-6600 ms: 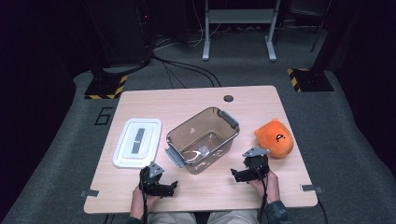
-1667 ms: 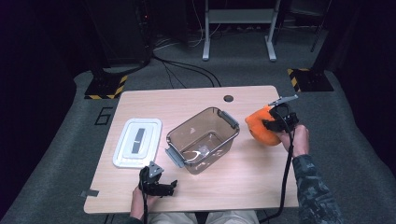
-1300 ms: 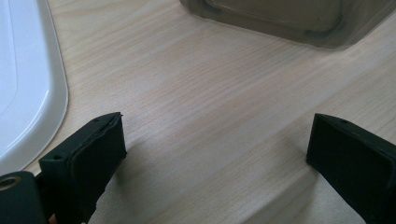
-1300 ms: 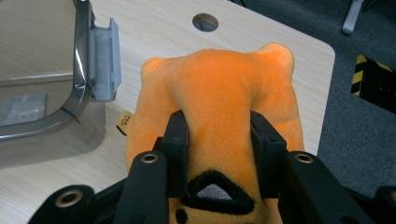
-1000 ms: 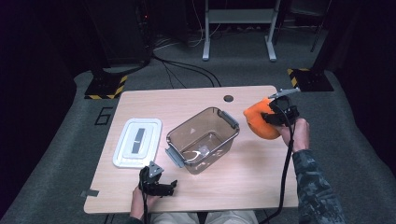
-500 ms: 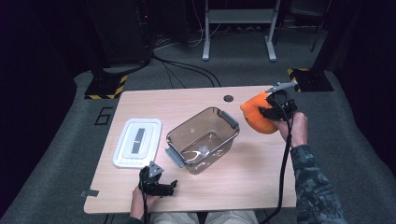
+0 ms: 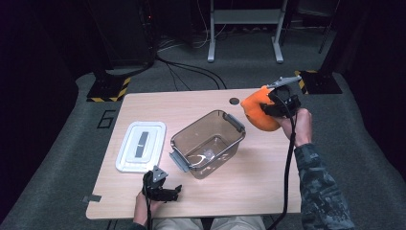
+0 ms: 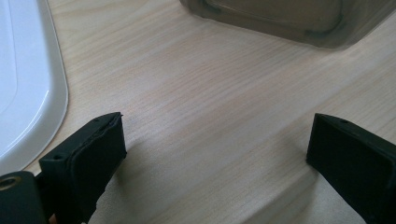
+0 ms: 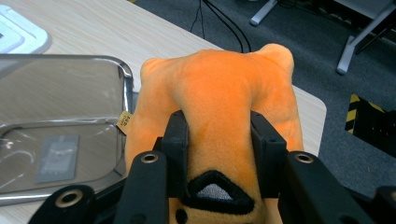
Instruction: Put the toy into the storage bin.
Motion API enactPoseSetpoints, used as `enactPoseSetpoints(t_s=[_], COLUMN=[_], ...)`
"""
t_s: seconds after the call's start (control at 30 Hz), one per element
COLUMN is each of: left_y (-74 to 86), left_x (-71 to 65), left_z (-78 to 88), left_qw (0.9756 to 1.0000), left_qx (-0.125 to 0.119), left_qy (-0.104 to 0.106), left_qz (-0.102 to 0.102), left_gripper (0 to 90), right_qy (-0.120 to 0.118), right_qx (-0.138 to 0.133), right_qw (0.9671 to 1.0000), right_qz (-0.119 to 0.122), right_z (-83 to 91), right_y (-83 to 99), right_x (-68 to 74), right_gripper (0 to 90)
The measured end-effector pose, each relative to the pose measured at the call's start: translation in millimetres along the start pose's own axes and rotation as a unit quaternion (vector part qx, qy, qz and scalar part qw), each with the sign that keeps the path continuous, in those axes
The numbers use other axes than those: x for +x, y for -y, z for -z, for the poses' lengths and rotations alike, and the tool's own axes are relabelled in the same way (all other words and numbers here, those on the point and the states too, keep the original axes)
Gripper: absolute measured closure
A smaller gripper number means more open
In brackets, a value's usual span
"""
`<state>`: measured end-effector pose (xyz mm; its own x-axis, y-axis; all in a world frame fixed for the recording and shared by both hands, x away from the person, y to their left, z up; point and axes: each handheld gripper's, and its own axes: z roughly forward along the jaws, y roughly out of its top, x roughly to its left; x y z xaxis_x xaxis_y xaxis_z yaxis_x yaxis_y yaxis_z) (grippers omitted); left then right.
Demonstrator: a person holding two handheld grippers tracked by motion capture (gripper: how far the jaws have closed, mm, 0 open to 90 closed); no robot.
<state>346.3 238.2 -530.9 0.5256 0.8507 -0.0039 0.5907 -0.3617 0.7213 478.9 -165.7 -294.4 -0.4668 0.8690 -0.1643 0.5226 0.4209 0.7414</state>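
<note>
The right claw [image 9: 218, 140] is squeezed tight on the orange plush toy [image 9: 219, 88], with one jaw on each side of a soft fold. From above, the toy [image 7: 256, 111] hangs in the air over the table's [image 7: 287, 191] far right corner. The clear bin [image 7: 208, 143] is just to its left. Up close, a small tag and a black patch show on the toy. The left claw [image 8: 215, 154] rests down low with its jaws wide apart over bare wood. The white lid [image 8: 23, 84] is at its left.

Grey carpet floor [image 7: 57, 158]; wooden table [image 7: 253, 177]; dim room.
</note>
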Motion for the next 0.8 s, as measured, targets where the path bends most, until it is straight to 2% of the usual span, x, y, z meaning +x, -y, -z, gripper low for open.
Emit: enactPoseSetpoints(t_s=[0.33,0.5,0.6,0.8], left_y=[0.1,0.1,0.1,0.1], left_x=[-0.1,-0.1,-0.1,-0.1], left_z=[-0.1,-0.1,-0.1,-0.1], left_qw=[1.0000,1.0000,1.0000,1.0000], left_qx=[0.000,0.000,0.000,0.000], left_qy=[-0.002,-0.002,-0.002,-0.002], left_qz=[-0.002,-0.002,-0.002,-0.002], left_gripper=[4.2,4.2,4.2,4.2], right_qy=[-0.011,-0.026,-0.031,-0.040], right_qx=[-0.018,-0.022,-0.026,-0.029], right_qw=[0.9996,0.9992,0.9985,0.9981], right_qz=[0.018,0.020,0.036,0.038], right_z=[9.0,13.1,14.3,14.1], right_y=[-19.4,-27.6,-32.2,-39.7], right_x=[12.2,21.4,26.3,34.6], right_gripper=[64.1,64.1,64.0,64.0])
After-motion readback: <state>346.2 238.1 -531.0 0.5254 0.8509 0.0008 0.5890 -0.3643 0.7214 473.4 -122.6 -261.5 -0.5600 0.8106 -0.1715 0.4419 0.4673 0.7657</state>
